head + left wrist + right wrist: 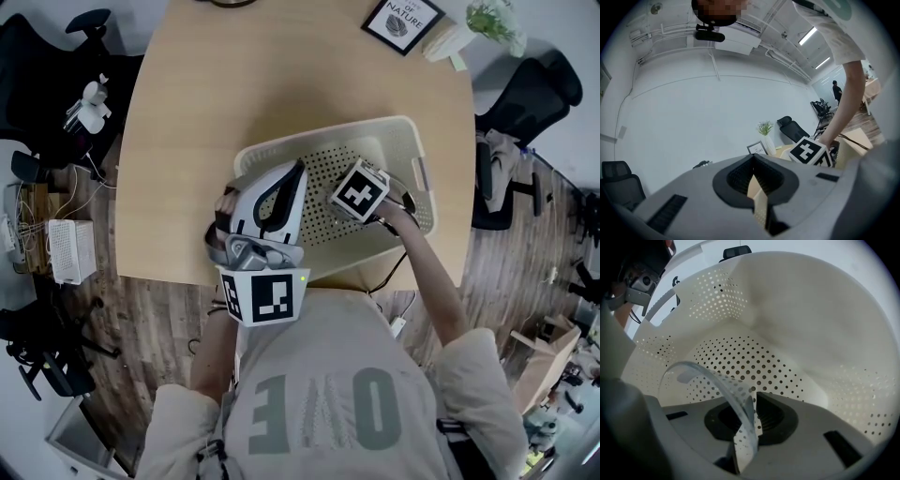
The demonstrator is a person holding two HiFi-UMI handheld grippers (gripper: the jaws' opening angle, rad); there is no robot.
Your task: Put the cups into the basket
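A cream perforated basket (pixel 394 131) stands on the wooden table (pixel 234 84) near its front edge. My right gripper (pixel 359 195) points straight down inside the basket, its marker cube on top. In the right gripper view its jaws (pixel 749 427) are shut on the thin wall of a clear plastic cup (pixel 712 380). The cup hangs tilted just above the basket's dotted floor (pixel 754 362). My left gripper (pixel 298 171) lies level over the basket's left rim. Its jaws (pixel 757 194) leave only a thin slit, with nothing gripped between them. No other cup shows.
A framed print (pixel 403 21) and a potted plant (pixel 483 23) stand at the table's far right corner. Office chairs flank the table at the right (pixel 530 94) and the left (pixel 56 56). A white crate (pixel 67 248) and cables lie on the floor at the left.
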